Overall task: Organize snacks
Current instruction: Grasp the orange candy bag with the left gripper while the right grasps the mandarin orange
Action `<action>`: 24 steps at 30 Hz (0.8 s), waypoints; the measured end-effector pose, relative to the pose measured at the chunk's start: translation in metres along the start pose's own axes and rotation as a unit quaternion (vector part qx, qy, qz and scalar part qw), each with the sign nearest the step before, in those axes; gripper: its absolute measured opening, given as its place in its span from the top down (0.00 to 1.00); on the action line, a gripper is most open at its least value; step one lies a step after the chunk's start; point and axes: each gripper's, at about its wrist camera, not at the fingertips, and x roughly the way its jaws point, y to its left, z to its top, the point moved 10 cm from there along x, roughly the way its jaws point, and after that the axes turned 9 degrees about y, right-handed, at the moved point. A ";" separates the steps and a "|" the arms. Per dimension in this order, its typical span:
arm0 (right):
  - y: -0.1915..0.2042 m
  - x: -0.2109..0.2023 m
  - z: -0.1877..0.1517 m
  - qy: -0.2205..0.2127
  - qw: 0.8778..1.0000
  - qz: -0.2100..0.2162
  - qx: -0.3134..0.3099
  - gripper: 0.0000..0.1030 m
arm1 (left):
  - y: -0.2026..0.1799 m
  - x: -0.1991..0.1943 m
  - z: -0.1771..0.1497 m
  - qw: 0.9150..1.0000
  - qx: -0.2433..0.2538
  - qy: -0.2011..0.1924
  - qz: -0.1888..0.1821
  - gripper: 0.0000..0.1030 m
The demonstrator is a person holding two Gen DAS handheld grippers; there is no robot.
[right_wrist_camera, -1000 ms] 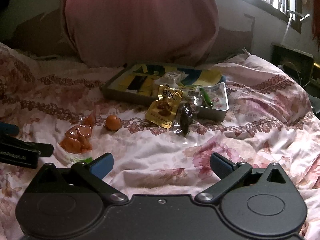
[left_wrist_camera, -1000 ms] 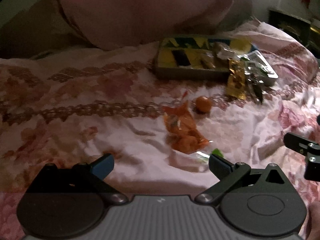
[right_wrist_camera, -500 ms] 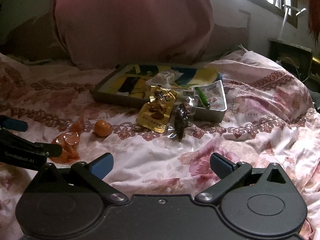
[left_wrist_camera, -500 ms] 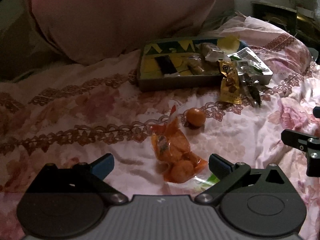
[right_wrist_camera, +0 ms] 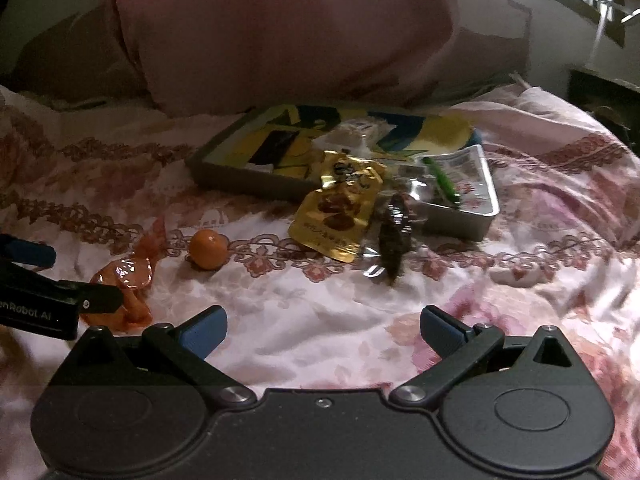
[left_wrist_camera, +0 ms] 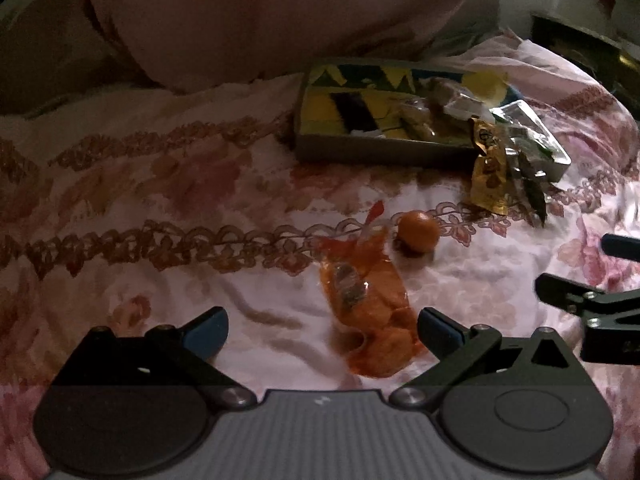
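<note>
You're lining up your left gripper (left_wrist_camera: 322,326), jaws wide and empty, on the orange candy bag (left_wrist_camera: 370,312) lying on the bedspread (left_wrist_camera: 160,208). Your right gripper (right_wrist_camera: 322,326) also hangs open. Next, lower, pinch, carry to the tray (left_wrist_camera: 360,152).

A bed carries everything here, spread with a rumpled white bedspread (right_wrist_camera: 320,320) patterned in pink flowers and bands of reddish lace; a large pink pillow (right_wrist_camera: 280,32) stands at its far side. Directly on the cloth lie a shallow grey tray (right_wrist_camera: 236,182) with a yellow and blue lining, a smaller silver tin (right_wrist_camera: 460,222) touching its right end, an orange cellophane packet (left_wrist_camera: 368,304), and a small round orange fruit (right_wrist_camera: 208,249) just beside that packet. A gold foil pouch (right_wrist_camera: 336,212) leans from the cloth against the tray's front wall; a dark wrapped snack (right_wrist_camera: 394,236) rests just right of it.
</note>
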 end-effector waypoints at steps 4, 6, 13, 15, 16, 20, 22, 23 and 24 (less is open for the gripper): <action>0.009 0.014 0.014 -0.006 1.000 0.028 -0.007 0.01 | 0.000 0.001 -0.002 0.999 -0.017 0.014 -0.033 0.00; 0.014 0.020 0.024 -0.013 0.999 0.049 -0.010 0.01 | 0.000 0.002 -0.003 0.998 -0.024 0.020 -0.046 0.00; 0.034 0.038 0.037 -0.014 0.994 0.105 -0.035 0.04 | -0.003 0.004 -0.002 0.997 -0.026 0.020 -0.073 0.01; 0.037 0.042 0.038 -0.013 0.993 0.114 -0.038 0.07 | -0.008 0.003 -0.002 0.996 -0.022 0.015 -0.085 0.02; 0.039 0.044 0.038 -0.012 0.992 0.118 -0.039 0.10 | -0.010 0.002 -0.002 0.996 -0.017 0.013 -0.091 0.05; 0.044 0.053 0.041 -0.009 0.990 0.131 -0.044 0.16 | -0.021 0.003 -0.004 0.994 0.005 0.015 -0.104 0.18; 0.046 0.057 0.040 -0.010 0.990 0.136 -0.046 0.22 | -0.025 0.004 -0.005 0.994 0.016 0.016 -0.105 0.24; 0.047 0.059 0.040 -0.009 0.989 0.137 -0.047 0.24 | -0.026 0.004 -0.005 0.994 0.021 0.015 -0.108 0.28; 0.049 0.062 0.040 -0.008 0.989 0.140 -0.049 0.27 | -0.028 0.005 -0.005 0.993 0.023 0.015 -0.111 0.30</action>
